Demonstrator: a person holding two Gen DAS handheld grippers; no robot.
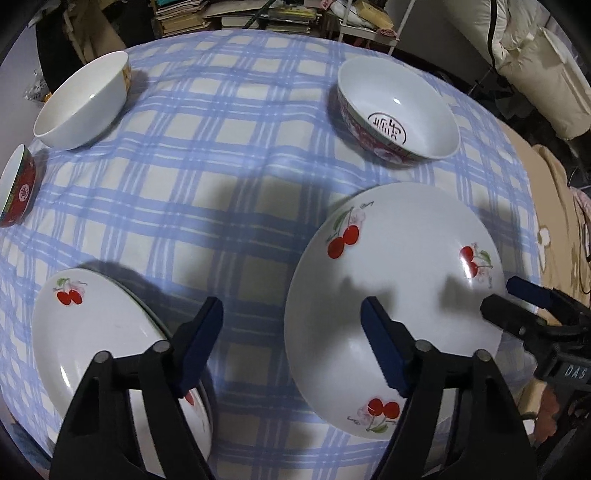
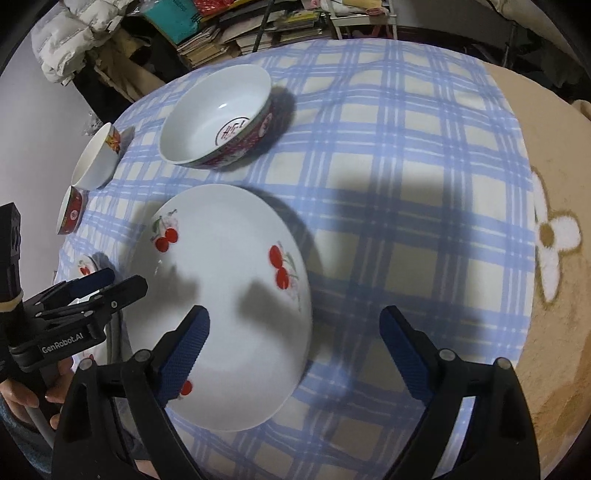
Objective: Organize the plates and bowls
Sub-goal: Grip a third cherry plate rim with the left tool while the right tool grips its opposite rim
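A: Entry. Surface: desk under a blue-and-cream plaid cloth (image 1: 229, 155). Where do the plates sit?

B: Large cherry plate (image 1: 395, 295) lies flat, near and right of centre in the left wrist view. A smaller cherry plate (image 1: 99, 332) lies near left, well apart from it; a second rim seems to show under its far edge, so it may be a stack, but I cannot tell.

A: Bowls?

B: Three. A red-patterned bowl (image 1: 399, 110) with a printed character inside stands far right, just beyond the large plate, not touching it. A plain white bowl (image 1: 83, 99) stands far left. A small red bowl (image 1: 18, 184) stands just near of the white one at the left edge, partly cut off.

A: Left tool?

B: Left tool (image 1: 291, 343) has its fingers spread wide with nothing between them. Its left finger overlaps the small plate's near-right edge in the picture, the right finger the large plate's left part. Contact cannot be judged.

A: Right tool?

B: Right tool (image 2: 295, 350) is also spread wide and holds nothing. Its left finger overlies the large plate; its right finger is over bare cloth to the plate's right.

A: Surroundings?

B: Stacked books (image 2: 221, 33) beyond the far edge; a tan flowered blanket (image 2: 554, 240) on the right.
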